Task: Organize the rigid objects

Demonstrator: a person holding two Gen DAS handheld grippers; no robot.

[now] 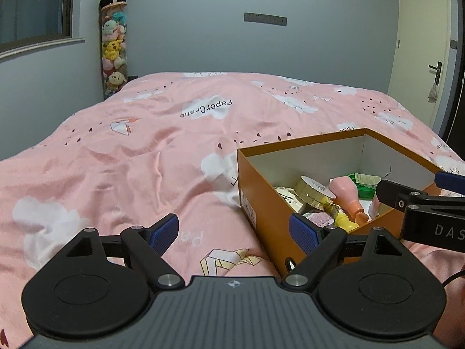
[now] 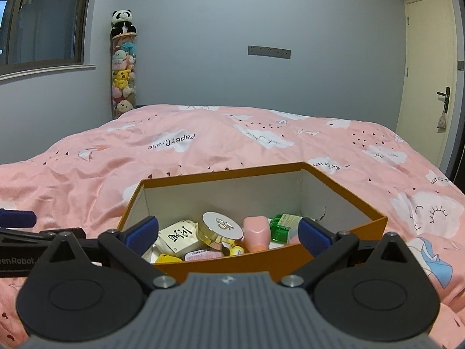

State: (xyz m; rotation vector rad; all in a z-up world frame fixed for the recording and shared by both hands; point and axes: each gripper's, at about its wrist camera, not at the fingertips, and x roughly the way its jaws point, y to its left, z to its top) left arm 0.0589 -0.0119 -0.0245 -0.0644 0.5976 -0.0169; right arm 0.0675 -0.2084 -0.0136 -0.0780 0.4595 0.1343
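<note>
An open orange box [image 1: 261, 197] [image 2: 328, 180] sits on the pink bed. Inside lie several small items: a round gold-lidded jar [image 2: 221, 228] [image 1: 314, 190], a pink bottle [image 2: 256, 232] [image 1: 347, 193], a green bottle [image 2: 280, 226], a white carton with black characters [image 2: 178, 237] and yellow pieces [image 2: 167, 258]. My left gripper [image 1: 234, 232] is open and empty over the quilt, just left of the box. My right gripper [image 2: 228, 232] is open and empty, held above the box's near wall. It also shows in the left wrist view [image 1: 421, 195], over the box's right side.
The pink quilt [image 1: 145, 145] with cloud prints covers the whole bed. A tall clear tube of plush toys [image 1: 113, 43] stands in the far left corner. A door [image 2: 427, 72] is at the right. The left gripper's body [image 2: 17, 244] shows at the right wrist view's left edge.
</note>
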